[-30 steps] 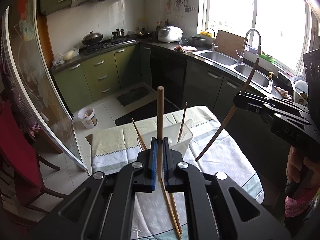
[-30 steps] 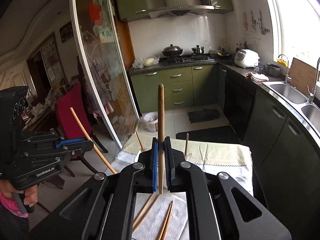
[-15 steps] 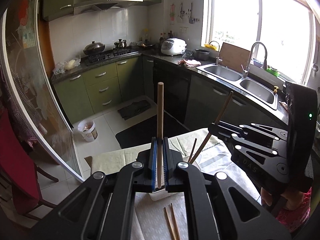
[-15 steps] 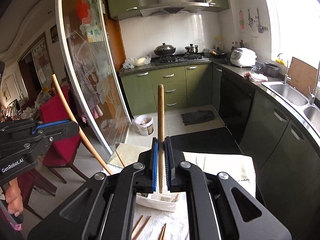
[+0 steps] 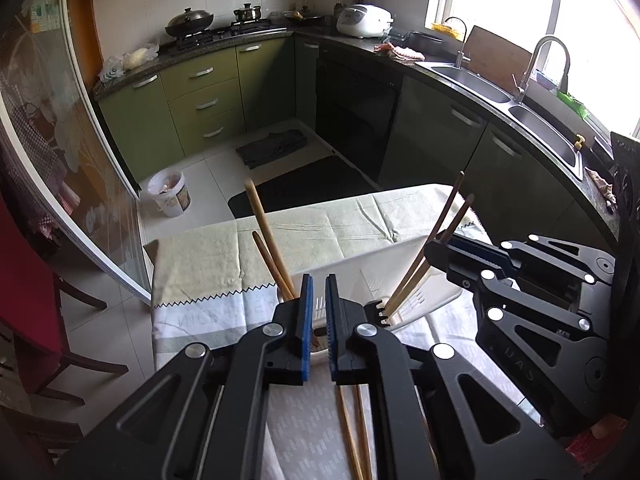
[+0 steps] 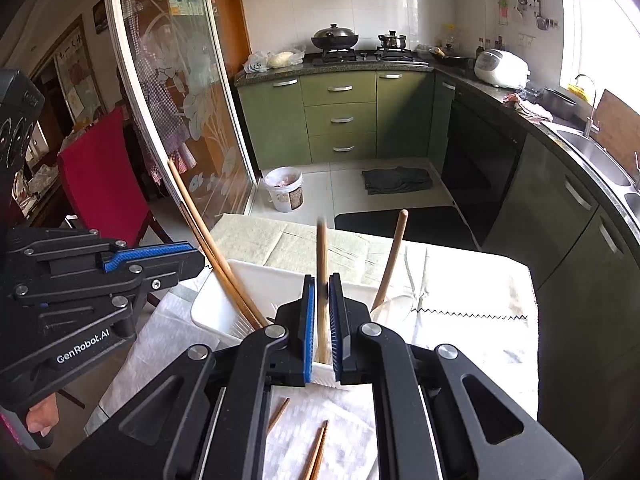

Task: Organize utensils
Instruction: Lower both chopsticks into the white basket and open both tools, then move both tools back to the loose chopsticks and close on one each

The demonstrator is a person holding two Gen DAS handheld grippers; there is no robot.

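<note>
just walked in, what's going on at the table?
A person with two handheld grippers is sorting chopsticks into a white holder on the table. The left gripper has opened, its chopstick now leaning in the holder. The right gripper has a blurred chopstick between parted jaws, apparently just released. More chopsticks lie loose on the cloth.

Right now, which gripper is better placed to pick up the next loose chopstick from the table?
Left. The left gripper is open and empty over the loose chopsticks; the right gripper has a chopstick between its jaws.
</note>
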